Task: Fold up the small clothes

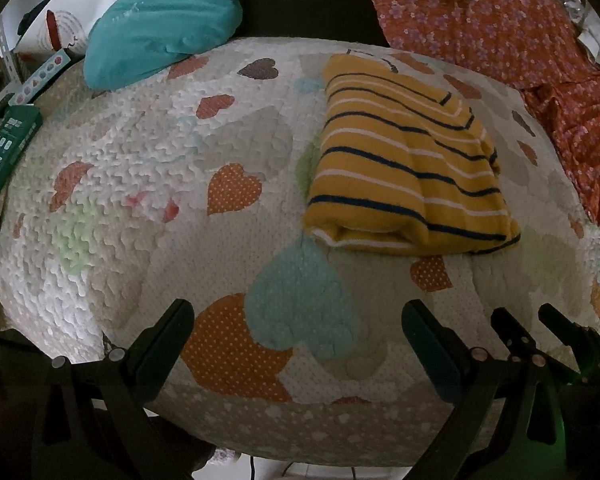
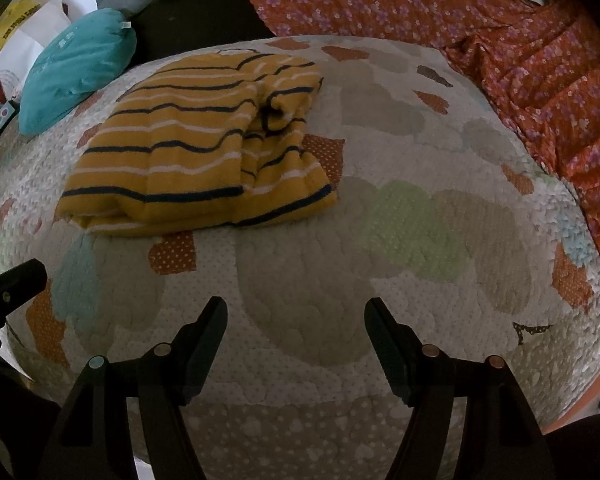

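Both my grippers hang open over the quilt, nothing between their fingers.

I see the left gripper (image 1: pixel 298 320) with jaws spread wide and empty; the folded yellow striped garment (image 1: pixel 408 160) lies ahead of it and a little to its right, well apart. My right gripper (image 2: pixel 296 316) is spread too, also empty, with the garment ahead to its left on the heart-patterned quilt (image 2: pixel 400 240). A teal cushion (image 1: pixel 160 28) sits beyond, far left.
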The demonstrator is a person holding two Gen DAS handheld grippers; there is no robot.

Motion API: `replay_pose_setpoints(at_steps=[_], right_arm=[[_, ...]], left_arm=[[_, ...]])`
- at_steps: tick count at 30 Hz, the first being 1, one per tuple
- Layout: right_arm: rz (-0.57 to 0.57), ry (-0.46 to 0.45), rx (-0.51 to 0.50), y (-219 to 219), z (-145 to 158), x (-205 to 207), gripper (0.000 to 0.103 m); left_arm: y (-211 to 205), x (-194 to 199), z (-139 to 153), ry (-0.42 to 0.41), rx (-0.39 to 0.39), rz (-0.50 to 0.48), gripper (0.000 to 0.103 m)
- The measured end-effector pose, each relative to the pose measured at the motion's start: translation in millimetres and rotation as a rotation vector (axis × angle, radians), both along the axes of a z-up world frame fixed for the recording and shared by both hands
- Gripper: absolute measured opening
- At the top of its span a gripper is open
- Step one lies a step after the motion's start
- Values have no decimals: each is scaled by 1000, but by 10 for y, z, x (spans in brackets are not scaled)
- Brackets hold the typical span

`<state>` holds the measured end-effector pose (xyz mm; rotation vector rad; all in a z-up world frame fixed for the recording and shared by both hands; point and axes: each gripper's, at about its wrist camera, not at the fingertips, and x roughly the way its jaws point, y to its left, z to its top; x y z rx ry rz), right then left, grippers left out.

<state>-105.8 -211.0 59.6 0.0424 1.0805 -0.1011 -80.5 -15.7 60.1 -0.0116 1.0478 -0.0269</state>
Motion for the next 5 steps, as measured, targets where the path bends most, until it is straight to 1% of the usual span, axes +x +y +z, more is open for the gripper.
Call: replay_pose_setpoints(at_steps=[5], right_arm=[[8,0,-9,24,-2,0,76]], left_arm=[[-39,-14,-6,-11,22,-12,103]])
